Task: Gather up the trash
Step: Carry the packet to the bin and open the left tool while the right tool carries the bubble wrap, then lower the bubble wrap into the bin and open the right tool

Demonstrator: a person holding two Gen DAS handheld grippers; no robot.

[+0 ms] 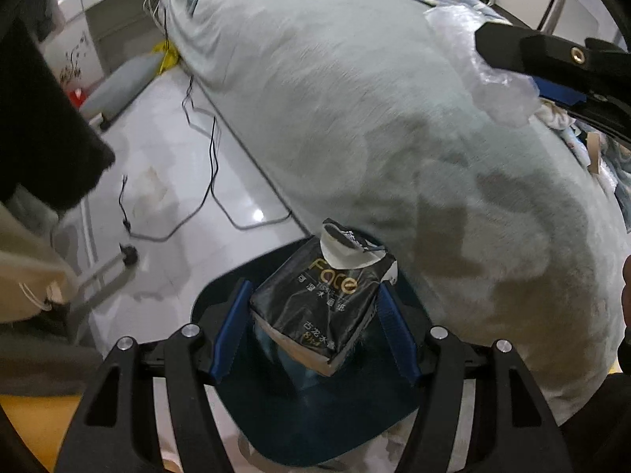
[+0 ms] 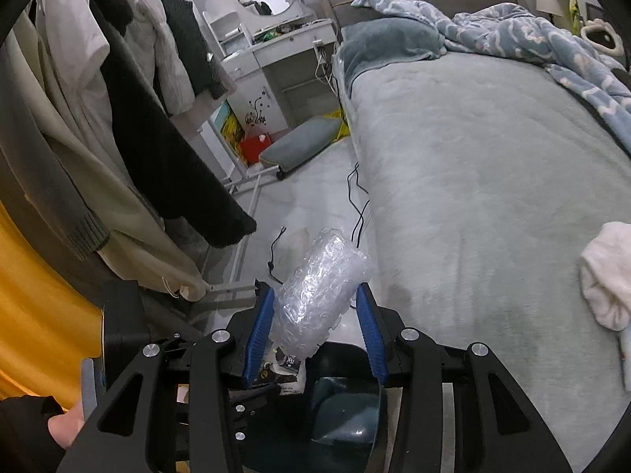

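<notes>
The tissue pack [image 1: 323, 303], a soft black plastic block with gold lettering and a torn white flap at its top, sits clamped between the 2 blue pads of the left gripper [image 1: 315, 295]. It hangs over a dark blue bin [image 1: 315, 425] with a curved rim, just off the bed's [image 1: 374, 118] edge. Inside the bin, from the left view, only dark glossy lining shows.

The bubble wrap [image 2: 319, 295], a clear crinkled roll, is squeezed between the ribbed blue pads of the right gripper [image 2: 319, 303]. It too is above the bin [image 2: 343, 414], whose open mouth lies directly below the jaws; from the right view a bit of black-and-white packaging [image 2: 290, 370] shows at the bin's left side.

The bed is covered in a pale grey-green fleecy spread, smooth and rounded at its edge, with a rumpled blue patterned blanket [image 2: 532, 39] at the far end and a white cloth [image 2: 607, 276] near the right side. Between the bed and a rack of hanging clothes [image 2: 130, 138] runs a narrow strip of glossy light floor [image 1: 165, 181], crossed by thin black cables [image 1: 205, 181]. A grey padded stool [image 2: 303, 146] stands at the far end of that strip.
</notes>
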